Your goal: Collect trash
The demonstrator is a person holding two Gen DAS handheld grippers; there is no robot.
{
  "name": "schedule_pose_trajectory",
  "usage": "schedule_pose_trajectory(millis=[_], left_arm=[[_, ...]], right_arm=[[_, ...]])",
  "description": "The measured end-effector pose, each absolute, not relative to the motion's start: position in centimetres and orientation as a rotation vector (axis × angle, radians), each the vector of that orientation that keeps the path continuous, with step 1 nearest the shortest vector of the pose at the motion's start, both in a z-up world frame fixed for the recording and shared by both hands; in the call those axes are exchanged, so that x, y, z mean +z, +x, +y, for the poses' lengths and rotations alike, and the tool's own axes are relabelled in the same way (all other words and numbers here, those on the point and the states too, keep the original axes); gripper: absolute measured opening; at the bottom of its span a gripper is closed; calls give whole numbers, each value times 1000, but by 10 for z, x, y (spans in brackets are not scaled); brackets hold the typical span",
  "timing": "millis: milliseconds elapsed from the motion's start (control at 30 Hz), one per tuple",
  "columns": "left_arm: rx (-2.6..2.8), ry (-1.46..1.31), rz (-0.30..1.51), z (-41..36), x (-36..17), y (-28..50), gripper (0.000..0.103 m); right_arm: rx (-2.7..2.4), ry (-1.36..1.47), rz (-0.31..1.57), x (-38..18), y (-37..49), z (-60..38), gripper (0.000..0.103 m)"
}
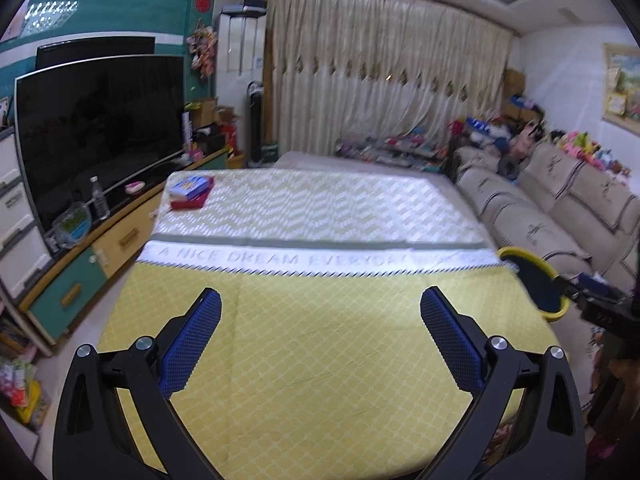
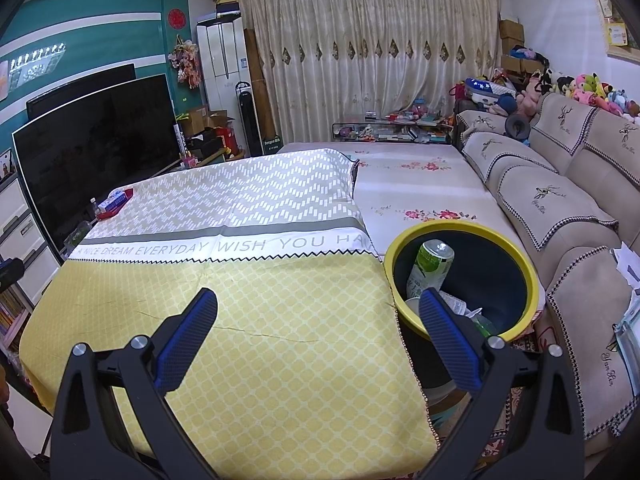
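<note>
Looking down into the bin [image 2: 464, 276], we see a dark tub with a yellow rim, standing just off the right edge of the desk [image 2: 256, 320] and beside the sofa [image 2: 560, 216]. Inside it lie a green-labelled can [image 2: 432, 268] and crumpled wrappers [image 2: 460, 304]. Our right gripper [image 2: 318, 322] hangs over the desk's right edge, jaws wide apart, holding nothing. Our left gripper [image 1: 320, 320] hovers over the yellow cloth, jaws equally apart and empty. The cloth lies bare ahead of both; only a small stack of boxes [image 1: 190, 192] sits at the far left corner. From the left view, merely a sliver of the bin shows, contents hidden.
</note>
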State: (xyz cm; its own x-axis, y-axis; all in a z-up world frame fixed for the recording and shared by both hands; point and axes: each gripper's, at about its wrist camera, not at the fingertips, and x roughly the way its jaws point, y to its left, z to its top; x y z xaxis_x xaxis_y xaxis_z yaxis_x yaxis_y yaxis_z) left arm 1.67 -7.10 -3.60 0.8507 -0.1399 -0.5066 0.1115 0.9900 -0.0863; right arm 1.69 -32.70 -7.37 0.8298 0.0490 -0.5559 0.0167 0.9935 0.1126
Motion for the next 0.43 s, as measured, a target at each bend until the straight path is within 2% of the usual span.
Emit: schedule_pose_trajectory(millis=[200, 433], left_arm=[[-144, -35, 589, -71, -37, 44, 98], [-32, -15, 690, -49, -56, 155, 98]], right_arm=[[62, 105, 615, -69, 33, -325, 96], [157, 67, 696, -60, 136, -295, 96]])
